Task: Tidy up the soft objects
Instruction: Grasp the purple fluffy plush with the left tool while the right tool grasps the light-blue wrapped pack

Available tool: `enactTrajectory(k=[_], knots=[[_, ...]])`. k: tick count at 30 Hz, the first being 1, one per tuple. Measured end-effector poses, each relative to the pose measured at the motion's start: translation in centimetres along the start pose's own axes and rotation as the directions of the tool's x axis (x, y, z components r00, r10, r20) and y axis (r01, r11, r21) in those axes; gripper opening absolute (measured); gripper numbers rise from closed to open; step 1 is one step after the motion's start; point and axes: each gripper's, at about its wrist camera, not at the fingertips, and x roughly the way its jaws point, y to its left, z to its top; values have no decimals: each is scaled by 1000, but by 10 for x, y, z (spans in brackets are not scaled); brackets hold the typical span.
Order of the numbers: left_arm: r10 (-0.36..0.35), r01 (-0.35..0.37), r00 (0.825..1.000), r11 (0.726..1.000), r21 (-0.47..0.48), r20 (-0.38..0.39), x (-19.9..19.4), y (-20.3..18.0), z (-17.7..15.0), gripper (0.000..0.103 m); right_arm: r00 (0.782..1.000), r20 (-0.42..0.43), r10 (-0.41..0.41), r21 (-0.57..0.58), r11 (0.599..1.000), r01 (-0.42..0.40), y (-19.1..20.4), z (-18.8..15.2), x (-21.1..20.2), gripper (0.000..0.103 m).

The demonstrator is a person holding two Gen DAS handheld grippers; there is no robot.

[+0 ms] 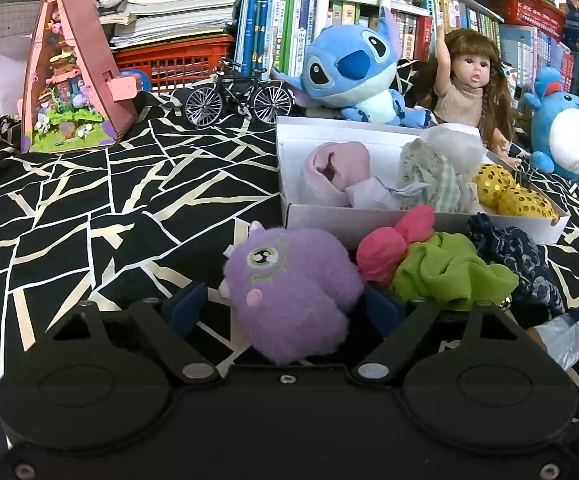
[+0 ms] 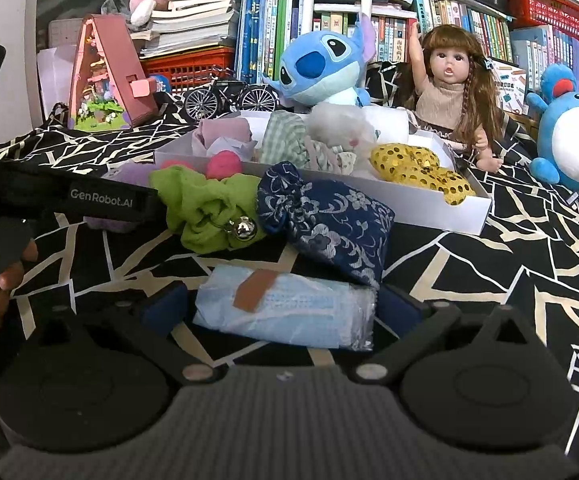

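- The left gripper (image 1: 285, 308) straddles a fluffy purple plush creature with a green stitched eye (image 1: 289, 292), which lies on the black cloth with cream crackle lines (image 1: 109, 208). Its blue pads sit at the toy's flanks, but the fur hides whether they press, so a grip cannot be told.
- The right gripper (image 2: 281, 306) brackets a clear-wrapped pack of pale blue face masks (image 2: 289, 310). Its jaws stand wide, and again contact at the pads is not clear.
- The shallow white cardboard box (image 2: 429, 204) lies just beyond both, already holding a pink rolled cloth (image 1: 335, 168), a green checked fabric bundle (image 1: 433, 176) and a yellow sequinned pouch (image 1: 513, 192).
- A lime green scrunchie with a silver bell (image 2: 205, 212), a crimson pink soft ball (image 1: 385, 250) and a navy floral drawstring pouch (image 2: 329, 224) crowd the box's near wall.
- Risk: the plush is round and compressible, so a shallow pinch on fur alone could likely let it roll out on lifting.
- Risk: the mask wrapper looks slick, and it touches the navy pouch; closing there may snag the pouch or let the pack slide.
- Risk: the two grippers work close together, as the right view shows, so lifting both toward the box at once could make them collide or knock the scrunchie aside.
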Motion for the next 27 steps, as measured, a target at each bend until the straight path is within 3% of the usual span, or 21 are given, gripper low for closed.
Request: enactTrajectory(k=[9, 22, 27], knots=[[-16, 16, 1000, 1000, 15, -3, -2, -4, 0, 64, 1000, -10, -12, 13, 1000, 12, 2, 1, 1, 103], [-24, 24, 1000, 1000, 20, -3, -7, -8, -1, 60, 1000, -5, 7, 10, 1000, -7, 3, 0, 0, 103], [-30, 30, 1000, 999, 29, 3, -13, -9, -1, 60, 1000, 9, 23, 4, 1000, -23, 6, -2, -5, 95]])
